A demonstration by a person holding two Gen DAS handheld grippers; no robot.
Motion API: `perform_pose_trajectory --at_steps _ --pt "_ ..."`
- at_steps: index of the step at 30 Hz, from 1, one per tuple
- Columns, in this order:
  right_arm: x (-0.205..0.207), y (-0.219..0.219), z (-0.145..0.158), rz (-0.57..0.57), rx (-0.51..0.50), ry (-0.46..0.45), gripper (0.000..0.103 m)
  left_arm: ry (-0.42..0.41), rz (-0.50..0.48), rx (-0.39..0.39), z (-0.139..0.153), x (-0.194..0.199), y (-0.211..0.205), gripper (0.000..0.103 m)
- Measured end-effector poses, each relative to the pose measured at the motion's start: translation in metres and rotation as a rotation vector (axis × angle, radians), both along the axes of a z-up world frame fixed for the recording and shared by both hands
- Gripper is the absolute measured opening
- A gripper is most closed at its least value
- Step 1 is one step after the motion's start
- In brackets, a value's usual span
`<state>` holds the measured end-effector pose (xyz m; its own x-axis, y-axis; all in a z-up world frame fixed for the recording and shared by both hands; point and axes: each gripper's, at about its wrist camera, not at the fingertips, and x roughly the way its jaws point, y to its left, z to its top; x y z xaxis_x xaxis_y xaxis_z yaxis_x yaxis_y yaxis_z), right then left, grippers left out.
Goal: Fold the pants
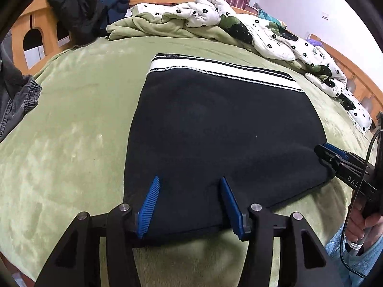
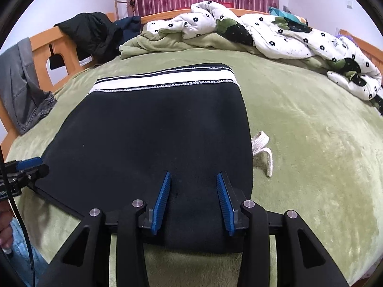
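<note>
Black pants [image 1: 215, 129] with a white-striped edge [image 1: 215, 68] lie folded flat on the green bed cover; they also show in the right wrist view [image 2: 153, 129]. My left gripper [image 1: 190, 179] is open, its blue fingers over the near left edge of the pants. My right gripper [image 2: 193, 175] is open over the near right edge; it also shows from the side in the left wrist view [image 1: 322, 151]. The left gripper shows at the left of the right wrist view [image 2: 36, 165]. A white drawstring [image 2: 262, 148] sticks out from the right side.
A crumpled white flowered quilt [image 1: 275, 33] and green blanket [image 1: 153, 27] lie at the far side. Dark jackets [image 1: 76, 12] hang on the wooden bed frame [image 1: 21, 35]. Grey jeans [image 2: 26, 91] hang at the left. The green cover [image 2: 311, 143] spreads around the pants.
</note>
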<state>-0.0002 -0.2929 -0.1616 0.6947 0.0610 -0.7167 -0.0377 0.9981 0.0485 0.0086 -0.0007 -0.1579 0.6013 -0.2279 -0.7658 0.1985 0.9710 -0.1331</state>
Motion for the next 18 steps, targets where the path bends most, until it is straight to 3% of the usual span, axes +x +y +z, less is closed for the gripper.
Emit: perform_pose_trajectory --at_steps 5,9,12,18 --pt "-0.006 -0.002 0.004 0.024 -0.018 0.038 0.039 0.003 -0.028 0.017 0.003 -0.012 0.003 0.052" --pt "-0.007 0.001 0.018 0.031 -0.121 0.013 0.039 -0.026 -0.02 0.02 0.018 -0.012 0.015 0.052" --pt "0.013 -0.002 0.032 0.026 -0.127 -0.026 0.041 -0.047 -0.014 0.035 0.03 0.016 0.016 0.052" --pt "0.093 -0.004 0.055 -0.015 -0.077 -0.071 0.042 -0.104 -0.031 0.04 0.057 0.098 -0.002 0.052"
